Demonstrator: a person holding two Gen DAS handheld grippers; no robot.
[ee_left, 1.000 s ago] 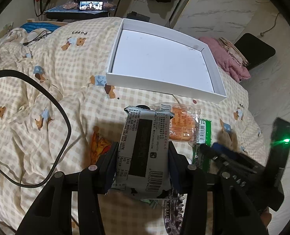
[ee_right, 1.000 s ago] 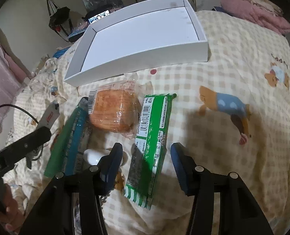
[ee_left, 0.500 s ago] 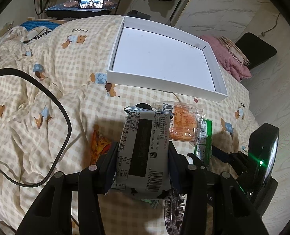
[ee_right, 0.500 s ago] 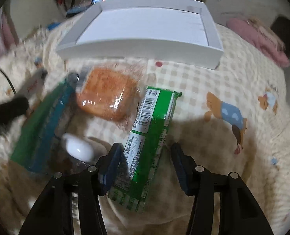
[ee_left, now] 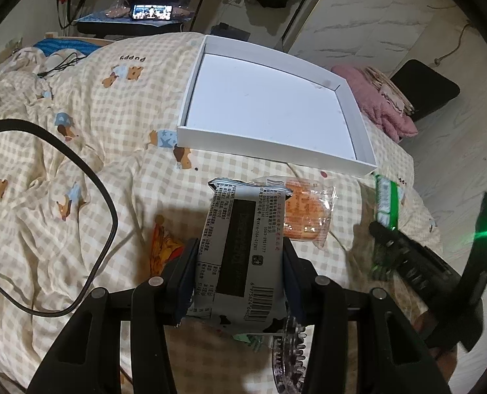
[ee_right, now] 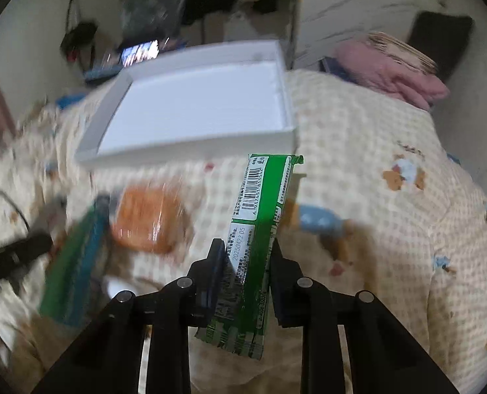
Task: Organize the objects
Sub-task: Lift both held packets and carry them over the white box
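My left gripper [ee_left: 240,262] is shut on a grey and black snack packet [ee_left: 240,246], held above the checked bedcover. My right gripper [ee_right: 246,262] is shut on a long green snack packet [ee_right: 259,223], lifted off the bed and pointing toward the white tray [ee_right: 190,146]. In the left wrist view the same green packet [ee_left: 387,202] hangs at the right, with the right gripper's black body below it. The white tray [ee_left: 269,151] lies ahead with nothing in it. An orange cake in clear wrap [ee_left: 304,211] lies on the bed just past the grey packet, blurred orange cake [ee_right: 148,223] in the right wrist view.
A green and blue packet [ee_right: 76,262] lies at the left, near the left gripper's black body. A black cable [ee_left: 89,177] loops across the bedcover. An orange wrapper [ee_left: 161,246] pokes out beside my left fingers. A pink blanket [ee_left: 374,105] and a lit screen [ee_left: 151,11] lie beyond the bed.
My right gripper has closed on the green packet and raised it off the bed. The left gripper keeps still with the grey packet.
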